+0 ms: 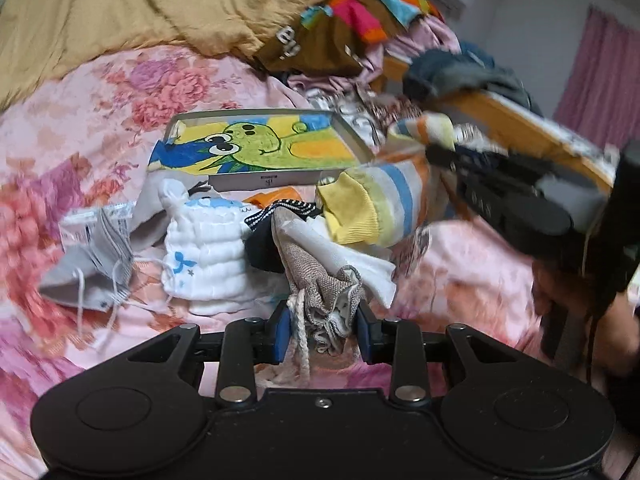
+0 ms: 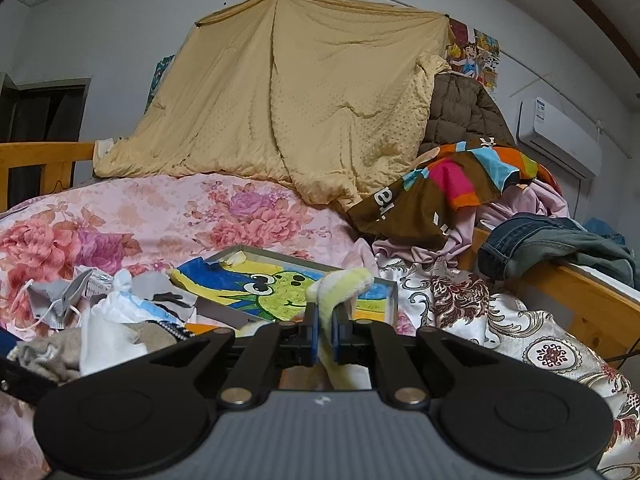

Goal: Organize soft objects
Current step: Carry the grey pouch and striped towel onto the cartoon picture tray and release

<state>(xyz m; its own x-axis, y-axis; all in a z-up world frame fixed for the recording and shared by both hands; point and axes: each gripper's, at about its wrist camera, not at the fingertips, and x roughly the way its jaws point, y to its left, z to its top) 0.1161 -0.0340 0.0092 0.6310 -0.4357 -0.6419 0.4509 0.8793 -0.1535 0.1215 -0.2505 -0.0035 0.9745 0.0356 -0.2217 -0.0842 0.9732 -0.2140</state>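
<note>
Notably, left gripper (image 1: pixel 322 330) clamped the limp drawstring pouch (image 1: pixel 320 280) just above the floral bedspread (image 1: pixel 80 120), right gripper (image 2: pixel 325 330) pinched the light striped sock (image 1: pixel 376 208); both best held bunched

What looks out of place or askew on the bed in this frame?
The shallow box holding the cartoon towel sits skewed, the towel's left end spilling over its rim. A face mask lies crumpled beside the soft pile, straps trailing.

Brown multicolour cloth (image 2: pixel 404 208): white letters, partial "e", rest unreadable. Box (image 1: pixel 268 181) label illegible.
</note>
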